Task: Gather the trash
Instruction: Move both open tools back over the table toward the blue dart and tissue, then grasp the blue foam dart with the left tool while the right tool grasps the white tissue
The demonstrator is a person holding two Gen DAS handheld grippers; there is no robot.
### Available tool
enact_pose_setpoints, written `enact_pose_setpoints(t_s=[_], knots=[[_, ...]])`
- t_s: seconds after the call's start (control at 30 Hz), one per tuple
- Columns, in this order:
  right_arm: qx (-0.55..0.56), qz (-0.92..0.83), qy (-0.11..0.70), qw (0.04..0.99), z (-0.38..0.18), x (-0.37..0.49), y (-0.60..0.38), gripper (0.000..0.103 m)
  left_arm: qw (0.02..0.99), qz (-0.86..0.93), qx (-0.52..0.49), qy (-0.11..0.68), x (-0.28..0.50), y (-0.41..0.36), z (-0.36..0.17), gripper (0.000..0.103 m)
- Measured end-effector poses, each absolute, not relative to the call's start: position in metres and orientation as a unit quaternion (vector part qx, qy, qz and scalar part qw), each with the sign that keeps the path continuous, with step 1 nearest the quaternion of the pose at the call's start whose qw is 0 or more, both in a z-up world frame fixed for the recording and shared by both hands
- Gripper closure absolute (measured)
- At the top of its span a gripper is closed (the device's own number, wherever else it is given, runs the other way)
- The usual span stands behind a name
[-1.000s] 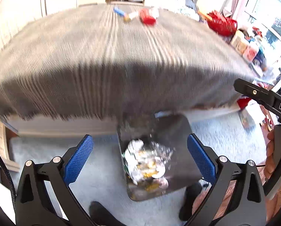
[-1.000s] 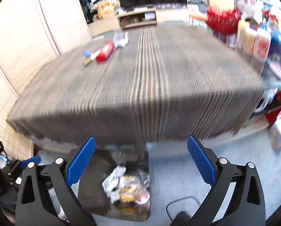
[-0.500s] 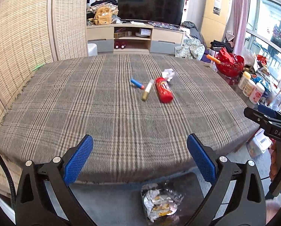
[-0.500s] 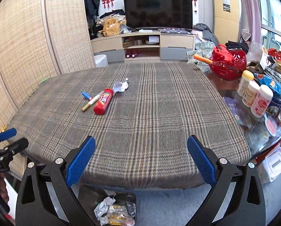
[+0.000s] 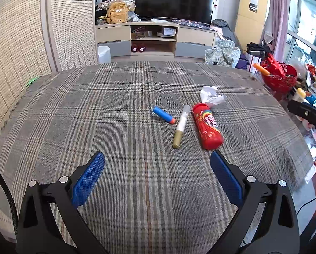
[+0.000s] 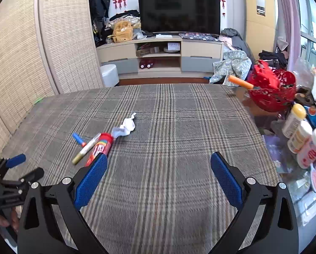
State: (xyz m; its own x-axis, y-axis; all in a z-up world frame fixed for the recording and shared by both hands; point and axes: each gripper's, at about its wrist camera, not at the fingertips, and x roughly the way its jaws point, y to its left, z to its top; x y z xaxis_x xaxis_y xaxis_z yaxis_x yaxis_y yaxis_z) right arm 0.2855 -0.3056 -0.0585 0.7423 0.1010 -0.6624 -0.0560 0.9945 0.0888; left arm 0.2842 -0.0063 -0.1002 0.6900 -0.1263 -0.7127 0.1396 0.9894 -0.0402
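On the plaid tablecloth (image 5: 94, 110) lie a red snack tube (image 5: 207, 126), a crumpled white wrapper (image 5: 210, 95), a gold-and-white marker (image 5: 180, 127) and a blue foam dart (image 5: 164, 118). My left gripper (image 5: 157, 175) hovers open over the near part of the table, short of these items, with nothing between its fingers. In the right wrist view the red tube (image 6: 99, 148), wrapper (image 6: 125, 128), marker (image 6: 86, 151) and dart (image 6: 78, 139) lie ahead to the left of my open, empty right gripper (image 6: 159, 176). The left gripper (image 6: 12, 175) shows at that view's left edge.
A red basket (image 6: 272, 91) and several bottles (image 6: 304, 139) crowd a side surface at the right. A TV cabinet (image 5: 153, 40) stands beyond the table, a woven screen (image 5: 20, 42) on the left. The trash bin is out of view.
Both grippers rose from the foil-filled bin on the floor and moved forward over the table. The bin has dropped out of view; the table items are closer.
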Motion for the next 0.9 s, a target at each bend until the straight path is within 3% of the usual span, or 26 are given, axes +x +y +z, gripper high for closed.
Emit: enact_pose_setpoints(t_s=[0.17, 0.33, 0.4, 0.83, 0.87, 0.9], knots=[[0.053, 0.066, 0.383, 0.92, -0.078, 0.332, -0.293, 0.014, 0.92, -0.071, 0.019, 0.386, 0.325, -0.009, -0.106, 0.011], [0.076, 0.088, 0.416, 0.902, -0.102, 0.377, -0.282, 0.035, 0.917, -0.079, 0.022, 0.391, 0.36, -0.015, -0.112, 0.022], [0.094, 0.094, 0.431, 0.893, -0.112, 0.393, -0.283, 0.051, 0.914, -0.08, 0.016, 0.397, 0.373, -0.016, -0.116, 0.033], [0.07, 0.105, 0.451, 0.884, -0.142, 0.432, -0.259, 0.051, 0.897, -0.095, 0.026, 0.431, 0.408, -0.03, -0.149, 0.036], [0.069, 0.104, 0.451, 0.884, -0.144, 0.431, -0.259, 0.053, 0.896, -0.098, 0.026, 0.432, 0.408, -0.03, -0.151, 0.038], [0.069, 0.106, 0.451, 0.883, -0.145, 0.432, -0.259, 0.062, 0.895, -0.102, 0.025, 0.433, 0.408, -0.03, -0.152, 0.047]])
